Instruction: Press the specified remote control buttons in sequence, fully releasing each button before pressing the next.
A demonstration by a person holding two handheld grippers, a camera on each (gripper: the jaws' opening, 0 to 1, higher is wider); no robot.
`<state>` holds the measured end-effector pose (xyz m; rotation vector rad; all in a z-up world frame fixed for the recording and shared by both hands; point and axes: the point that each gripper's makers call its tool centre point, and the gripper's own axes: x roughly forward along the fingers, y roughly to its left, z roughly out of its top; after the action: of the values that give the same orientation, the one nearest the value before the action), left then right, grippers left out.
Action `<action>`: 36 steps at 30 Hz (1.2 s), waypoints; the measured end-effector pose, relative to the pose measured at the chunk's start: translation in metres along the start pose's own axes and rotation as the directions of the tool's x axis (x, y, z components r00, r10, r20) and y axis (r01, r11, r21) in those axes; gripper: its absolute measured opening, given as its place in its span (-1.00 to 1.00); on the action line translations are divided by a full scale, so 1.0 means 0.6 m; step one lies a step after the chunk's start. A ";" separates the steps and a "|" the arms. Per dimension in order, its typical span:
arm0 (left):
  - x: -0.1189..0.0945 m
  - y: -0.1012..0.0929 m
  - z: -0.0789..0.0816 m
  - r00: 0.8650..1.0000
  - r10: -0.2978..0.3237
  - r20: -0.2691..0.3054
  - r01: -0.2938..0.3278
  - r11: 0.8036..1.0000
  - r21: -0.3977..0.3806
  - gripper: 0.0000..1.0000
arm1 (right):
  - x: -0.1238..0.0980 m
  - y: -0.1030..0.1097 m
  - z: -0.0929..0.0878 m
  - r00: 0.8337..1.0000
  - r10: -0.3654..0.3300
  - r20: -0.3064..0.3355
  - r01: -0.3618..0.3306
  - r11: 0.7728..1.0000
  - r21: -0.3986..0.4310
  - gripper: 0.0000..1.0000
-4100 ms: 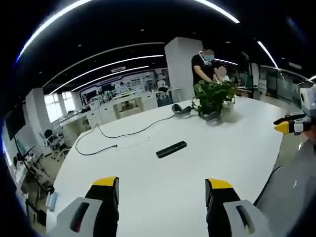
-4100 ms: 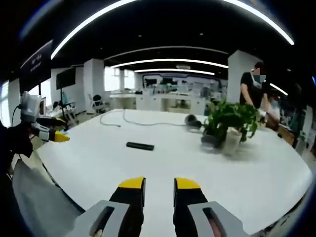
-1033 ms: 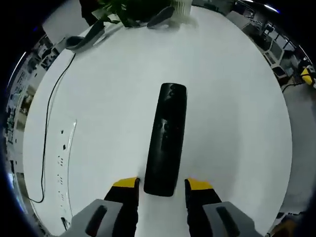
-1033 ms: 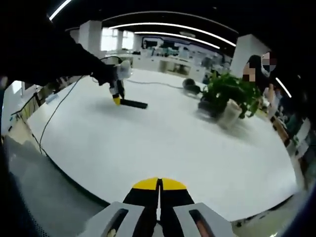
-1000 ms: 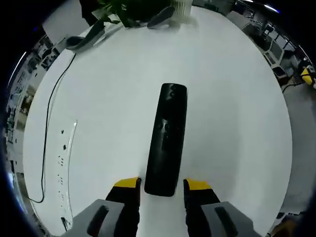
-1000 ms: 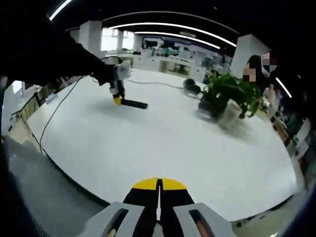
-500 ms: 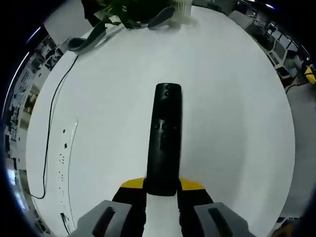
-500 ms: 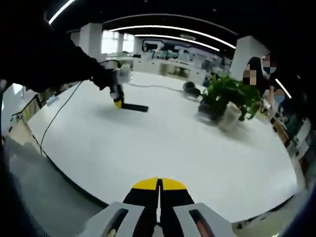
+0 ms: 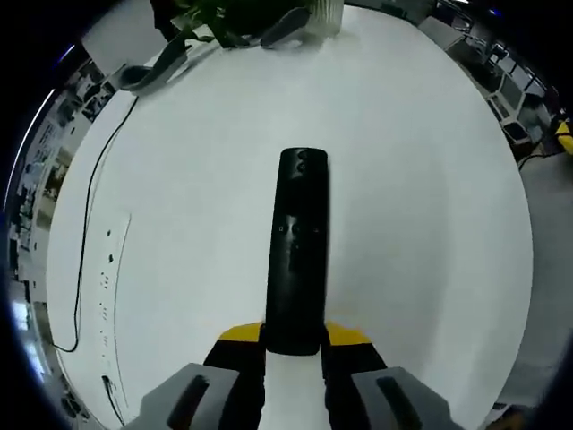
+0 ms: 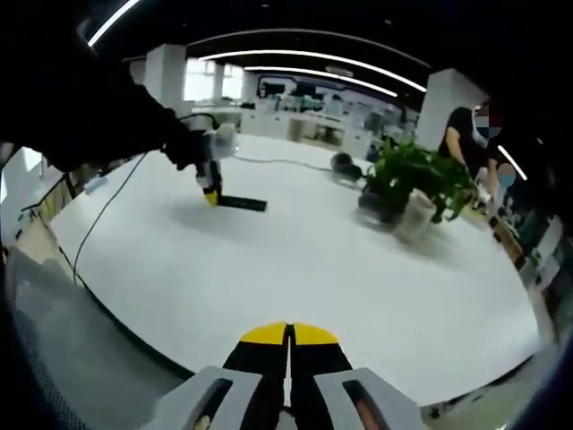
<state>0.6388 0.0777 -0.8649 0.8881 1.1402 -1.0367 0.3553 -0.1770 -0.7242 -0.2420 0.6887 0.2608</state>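
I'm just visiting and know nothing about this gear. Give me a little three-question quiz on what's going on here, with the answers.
1. True or false: the left gripper has its jaws closed on the near end of the black remote.
2. Where does the remote lie? A) on the white table B) on the floor C) in a drawer
3. Fill in: the right gripper has its jaws ____, holding nothing.

Key: 1 true; 2 A; 3 shut. The potted plant stands farther along the table.

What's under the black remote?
The white table is under the remote. The left gripper's fingers squeeze its near end. The spot right beneath the remote is covered.
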 end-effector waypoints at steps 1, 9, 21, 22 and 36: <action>-0.001 -0.008 0.000 1.000 -0.002 0.002 0.002 1.000 0.004 -0.54 | 0.000 0.000 0.000 1.000 0.000 0.001 0.000 1.000 0.003 -1.00; -0.002 -0.034 -0.002 1.000 -0.006 0.000 0.006 1.000 0.005 -0.54 | -0.003 -0.001 0.002 1.000 0.000 0.013 0.000 1.000 0.013 -1.00; 0.001 -0.051 -0.008 0.999 -0.009 -0.048 0.011 0.999 0.041 -0.54 | -0.003 -0.001 0.004 1.000 0.006 0.018 -0.006 1.000 0.021 -1.00; 0.001 -0.053 -0.008 0.999 -0.009 -0.051 0.011 0.999 0.045 -0.54 | -0.003 -0.002 0.005 1.000 0.006 0.021 -0.006 1.000 0.024 -1.00; 0.003 -0.093 -0.011 0.996 -0.011 -0.090 0.017 0.997 0.070 -0.53 | -0.004 0.000 0.007 0.999 0.017 0.031 -0.018 0.999 0.031 -1.00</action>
<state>0.5840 0.0675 -0.8702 0.9925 1.1924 -1.0629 0.3560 -0.1759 -0.7192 -0.2012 0.6640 0.2700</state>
